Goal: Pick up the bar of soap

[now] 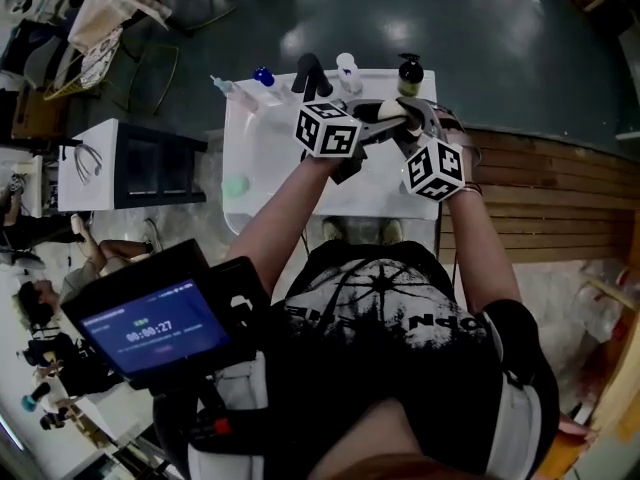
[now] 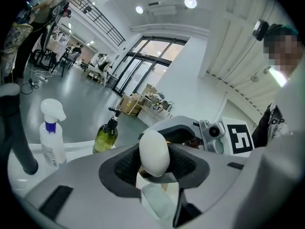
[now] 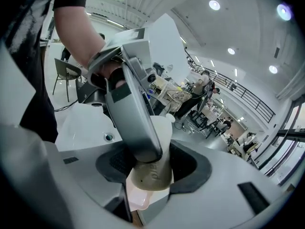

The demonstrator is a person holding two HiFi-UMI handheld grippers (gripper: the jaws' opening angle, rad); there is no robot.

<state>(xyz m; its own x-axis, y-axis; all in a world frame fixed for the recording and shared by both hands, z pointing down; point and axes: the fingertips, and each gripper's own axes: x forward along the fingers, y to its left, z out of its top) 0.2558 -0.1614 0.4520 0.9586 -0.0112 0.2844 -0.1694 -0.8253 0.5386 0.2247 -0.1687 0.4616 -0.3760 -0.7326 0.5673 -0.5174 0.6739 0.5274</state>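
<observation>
Soap (image 2: 153, 151) pinched btwn both hand-held grippers (image 2: 155, 170) (image 3: 148, 171).

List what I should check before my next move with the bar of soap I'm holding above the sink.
1. Left gripper pads pressed on the white oval bar of soap: ok.
2. Right gripper pressed on the same bar: ok.
3. Soap raised off the white sink: ok.
4. Grippers clear of each other: not ok, they cross at the soap.
5. Green pump bottle and white spray bottle away from the soap: ok.
6. Set-down spot: cannot tell.
</observation>
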